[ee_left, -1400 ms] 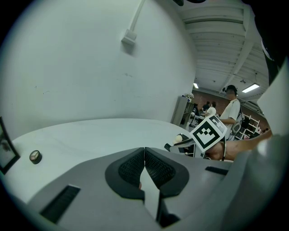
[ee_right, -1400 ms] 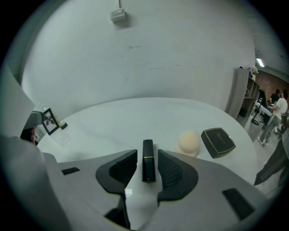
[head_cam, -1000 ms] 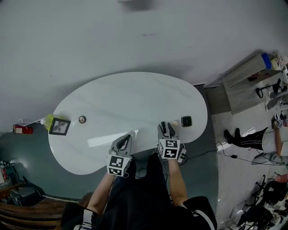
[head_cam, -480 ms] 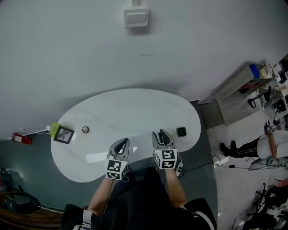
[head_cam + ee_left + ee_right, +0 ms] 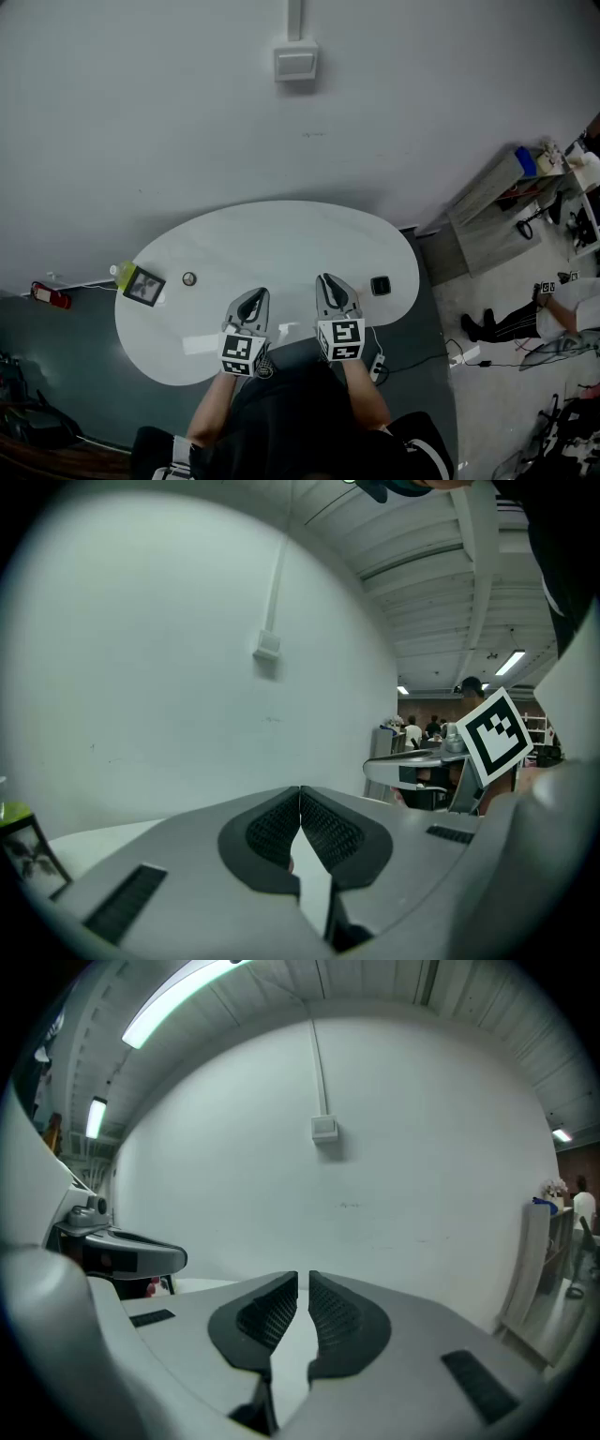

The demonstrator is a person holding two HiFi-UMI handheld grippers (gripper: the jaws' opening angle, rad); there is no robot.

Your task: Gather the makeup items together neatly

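I have both grippers held above the near edge of the white oval worktop (image 5: 281,239), side by side and a little apart, both pointing at the plain wall ahead.

The left gripper (image 5: 252,297) is closed. In its own view the ribbed pads meet at the tips and there is nothing between them.

The right gripper (image 5: 330,281) has just been closing. Its jaws are now very narrow, with only a thin slit between the pads, and that slit is empty. I am carrying nothing in either one.

The makeup items are spread out on the worktop:
- A small black square compact (image 5: 380,286) lies near the right-hand edge, just to the right of my right gripper and clear of it.
- A small round pot (image 5: 189,278) sits alone on the left half.
- A dark square case (image 5: 143,287) lies flat at the left rim, near the pot.
- A yellow-green bottle (image 5: 122,271) stands right against the far corner of that case.

The left group and the compact are well apart, and both grippers are between them.

A switch box (image 5: 295,62) is mounted on the wall above the worktop. On the floor by my right side lies a white power strip (image 5: 378,367) with its cable.
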